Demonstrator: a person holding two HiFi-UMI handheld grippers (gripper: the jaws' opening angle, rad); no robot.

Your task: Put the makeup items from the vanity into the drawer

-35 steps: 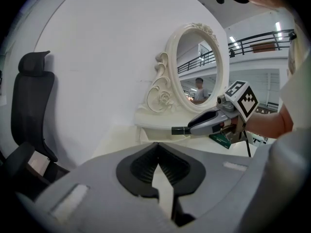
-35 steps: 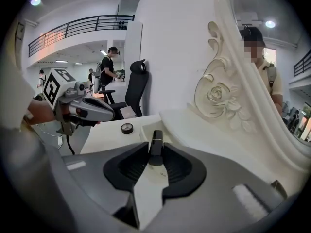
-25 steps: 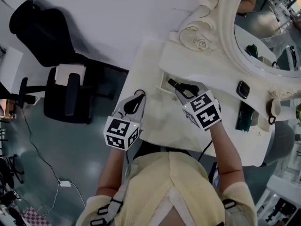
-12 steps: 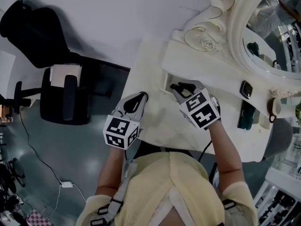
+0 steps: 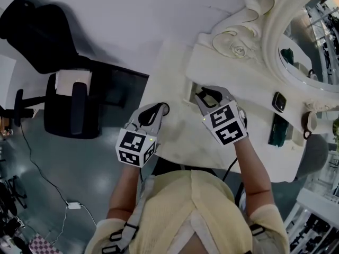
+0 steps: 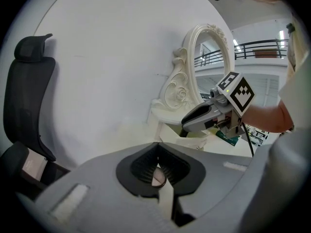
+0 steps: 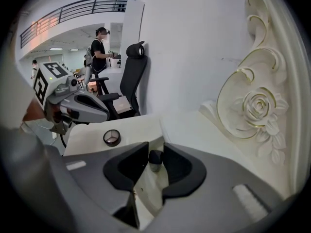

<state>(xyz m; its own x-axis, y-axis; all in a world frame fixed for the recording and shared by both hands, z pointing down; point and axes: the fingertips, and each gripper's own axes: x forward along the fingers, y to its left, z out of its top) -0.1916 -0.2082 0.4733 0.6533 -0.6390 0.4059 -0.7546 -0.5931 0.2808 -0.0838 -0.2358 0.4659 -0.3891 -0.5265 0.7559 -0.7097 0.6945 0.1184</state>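
By my reckoning the desk is far from cleared. Its drawer stands open, but I cannot see what is already inside. Well off to the right lie a dark green box and a square compact. A round pot sits near my left tongs. Their tips are together, and I cannot tell if the pale disc behind them is gripped. My right tongs pinch a small dark-capped tube at the drawer's mouth. No print is readable, only marker squares.
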